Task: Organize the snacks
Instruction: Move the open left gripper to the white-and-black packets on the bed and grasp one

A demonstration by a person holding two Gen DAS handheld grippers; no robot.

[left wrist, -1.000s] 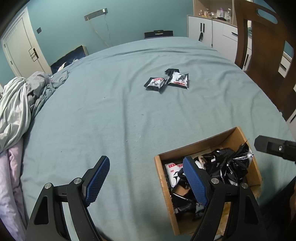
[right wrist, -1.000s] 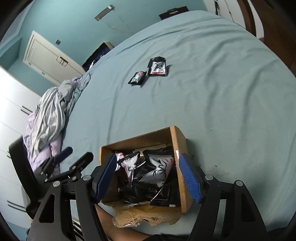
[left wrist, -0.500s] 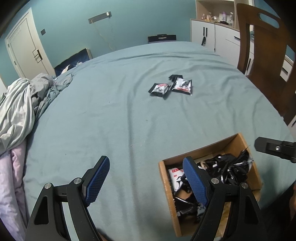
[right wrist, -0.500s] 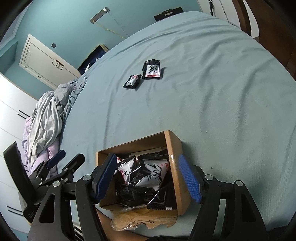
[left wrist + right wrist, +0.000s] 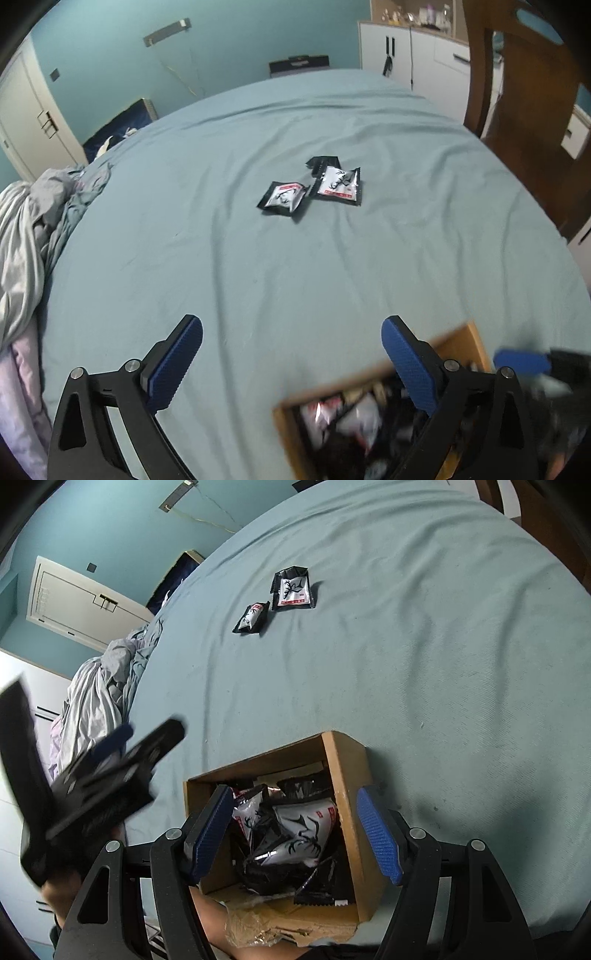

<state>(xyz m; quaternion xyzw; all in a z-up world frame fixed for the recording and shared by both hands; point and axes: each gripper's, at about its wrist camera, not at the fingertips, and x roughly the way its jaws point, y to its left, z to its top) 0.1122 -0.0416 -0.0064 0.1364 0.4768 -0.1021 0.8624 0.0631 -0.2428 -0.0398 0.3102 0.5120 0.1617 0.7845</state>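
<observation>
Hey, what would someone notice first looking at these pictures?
The cardboard box crammed with black-and-silver snack packets sits at the near edge of the teal bedsheet, under the empty right gripper. Farther out, a few loose packets lie together mid-bed, ahead of the empty, opening left gripper.

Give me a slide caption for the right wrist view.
Open right gripper poised over brown cardboard box of black-and-silver snack packets; two more packets lie on the teal bedsheet.
</observation>
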